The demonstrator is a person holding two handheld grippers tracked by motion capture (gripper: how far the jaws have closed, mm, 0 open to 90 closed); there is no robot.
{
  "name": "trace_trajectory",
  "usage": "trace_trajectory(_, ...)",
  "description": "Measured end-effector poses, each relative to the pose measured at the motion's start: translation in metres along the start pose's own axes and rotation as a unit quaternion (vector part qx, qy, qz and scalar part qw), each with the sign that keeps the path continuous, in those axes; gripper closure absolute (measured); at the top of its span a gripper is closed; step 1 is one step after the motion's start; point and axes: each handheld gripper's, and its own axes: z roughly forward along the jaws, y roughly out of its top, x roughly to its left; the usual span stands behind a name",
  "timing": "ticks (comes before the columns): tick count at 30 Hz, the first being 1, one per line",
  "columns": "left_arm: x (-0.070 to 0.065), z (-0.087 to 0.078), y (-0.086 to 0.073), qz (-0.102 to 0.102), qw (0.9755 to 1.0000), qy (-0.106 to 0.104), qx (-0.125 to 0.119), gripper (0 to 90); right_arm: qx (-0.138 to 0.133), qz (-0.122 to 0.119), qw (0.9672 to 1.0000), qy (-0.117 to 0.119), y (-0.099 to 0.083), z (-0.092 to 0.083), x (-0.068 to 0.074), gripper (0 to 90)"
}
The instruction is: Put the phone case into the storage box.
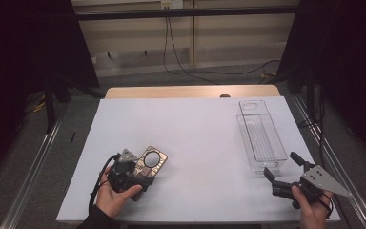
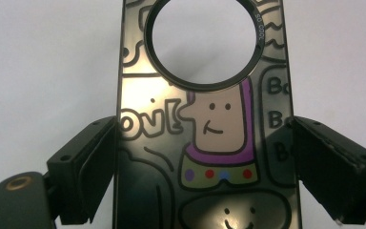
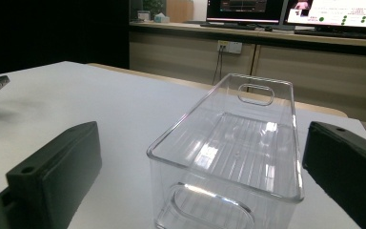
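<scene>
Mirror (image 2: 205, 143) (a flat, glossy card with cartoon drawings and a round hole near its far end) lies on the white table (image 1: 195, 133) at the front left, between the jaws of the left gripper (image 1: 140, 172), whose pads clamp its two long edges. Right gripper (image 1: 282, 169) hovers at the front right with its jaws spread apart, nothing between them, just before the near end of a clear bin (image 3: 238, 143)

A door hanger (image 1: 150, 163) lies on the table's (image 1: 190, 133) left, a bin (image 1: 261, 136) well apart at right
</scene>
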Motion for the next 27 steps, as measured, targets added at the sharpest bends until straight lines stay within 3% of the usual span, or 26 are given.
trace_trajectory(4, -0.001, -0.003, 0.002, 0.011, 0.9991, -0.016, -0.038, 12.4, 0.002, 0.000, 1.0000, 0.003, 0.000, 0.000, 0.001, 0.0)
trace_trajectory(10, -0.002, -0.004, 0.003, 0.027, 0.9971, -0.034, -0.063, 12.3, -0.002, 0.005, 1.0000, 0.003, 0.000, 0.000, 0.001, 0.0)
trace_trajectory(13, -0.003, -0.007, 0.004, 0.037, 0.9945, -0.041, -0.089, 12.4, -0.002, 0.004, 1.0000, 0.005, 0.000, 0.000, 0.001, 0.0)
trace_trajectory(17, -0.007, -0.014, 0.005, 0.055, 0.9878, -0.048, -0.137, 12.4, 0.000, 0.008, 0.9999, 0.010, 0.000, 0.001, 0.002, 0.0)
trace_trajectory(24, -0.013, -0.014, 0.006, 0.079, 0.9783, -0.074, -0.177, 12.4, 0.002, 0.004, 0.9997, 0.025, 0.000, 0.002, 0.004, 0.0)
trace_trajectory(27, -0.015, -0.012, 0.006, 0.092, 0.9712, -0.090, -0.201, 12.3, 0.001, 0.002, 0.9995, 0.031, 0.002, 0.002, 0.004, 0.0)
